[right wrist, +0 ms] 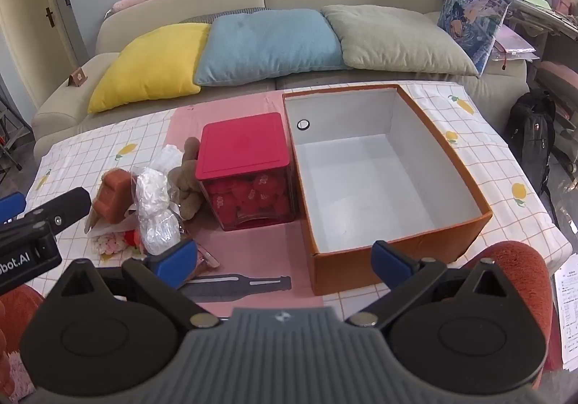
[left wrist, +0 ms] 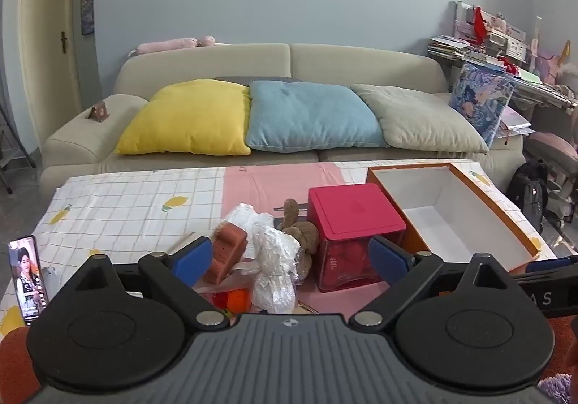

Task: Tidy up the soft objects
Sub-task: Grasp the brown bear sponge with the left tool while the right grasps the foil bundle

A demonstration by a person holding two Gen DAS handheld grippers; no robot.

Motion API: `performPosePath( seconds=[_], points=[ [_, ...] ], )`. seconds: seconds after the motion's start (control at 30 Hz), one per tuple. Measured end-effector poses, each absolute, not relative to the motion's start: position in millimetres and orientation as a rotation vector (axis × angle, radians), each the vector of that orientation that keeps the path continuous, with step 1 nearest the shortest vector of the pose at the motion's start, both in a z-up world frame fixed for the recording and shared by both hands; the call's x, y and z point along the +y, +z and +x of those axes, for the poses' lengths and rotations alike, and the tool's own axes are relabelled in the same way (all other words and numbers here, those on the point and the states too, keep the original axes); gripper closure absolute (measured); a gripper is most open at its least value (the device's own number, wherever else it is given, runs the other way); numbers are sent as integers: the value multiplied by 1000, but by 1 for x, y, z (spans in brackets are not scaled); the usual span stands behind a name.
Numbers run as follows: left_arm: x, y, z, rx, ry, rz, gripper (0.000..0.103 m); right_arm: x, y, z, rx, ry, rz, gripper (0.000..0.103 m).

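The soft things, a brown plush (right wrist: 186,183), an orange sponge (right wrist: 112,200) and a crinkled white bag (right wrist: 155,209), lie heaped left of the red-lidded jar (right wrist: 249,169), with the empty orange box (right wrist: 383,169) to the right. My left gripper (left wrist: 290,256) and right gripper (right wrist: 285,261) both gape wide, holding nothing. Grabbing into that tangle, I risk dragging several pieces at once or knocking the jar.

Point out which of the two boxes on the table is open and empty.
The big orange box with the white inside, at the right: no lid, nothing in it. The red-lidded clear box beside it is closed and full.
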State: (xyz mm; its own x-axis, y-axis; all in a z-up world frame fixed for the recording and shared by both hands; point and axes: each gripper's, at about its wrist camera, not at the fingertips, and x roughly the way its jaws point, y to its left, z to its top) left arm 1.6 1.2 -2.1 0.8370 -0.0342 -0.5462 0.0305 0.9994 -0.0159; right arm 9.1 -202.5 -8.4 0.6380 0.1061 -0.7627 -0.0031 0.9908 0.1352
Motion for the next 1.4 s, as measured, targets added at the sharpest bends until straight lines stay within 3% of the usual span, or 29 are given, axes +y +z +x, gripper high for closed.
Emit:
performPosePath(
  seconds=[0.23,0.27,0.3,0.37,0.67,0.8,1.03,1.2,1.33,1.4],
  points=[
    [14,-15,5,632,-103,0,1,-200,-13,18,894,129,113,3],
    [18,-19,6,647,-103,-4,7,-199,-14,20,894,151,110,4],
    [21,-22,7,663,-103,-11,15,-197,-16,22,893,175,110,7],
    [30,-28,10,694,-103,-36,20,-193,-21,26,907,209,110,14],
    [61,-45,32,740,-60,17,26,-158,-39,54,939,365,19,48],
    [66,-50,45,714,-77,57,31,-141,-44,68,955,412,-1,52],
    [68,-54,71,697,-110,128,32,-105,-47,89,944,466,-52,52],
    [64,-69,92,685,-125,261,44,-95,-54,105,947,448,-70,53],
    [58,-82,101,691,-144,329,47,-96,-62,111,964,429,-88,53],
    [55,-86,102,698,-160,363,55,-99,-68,114,983,422,-84,53]
  ],
)
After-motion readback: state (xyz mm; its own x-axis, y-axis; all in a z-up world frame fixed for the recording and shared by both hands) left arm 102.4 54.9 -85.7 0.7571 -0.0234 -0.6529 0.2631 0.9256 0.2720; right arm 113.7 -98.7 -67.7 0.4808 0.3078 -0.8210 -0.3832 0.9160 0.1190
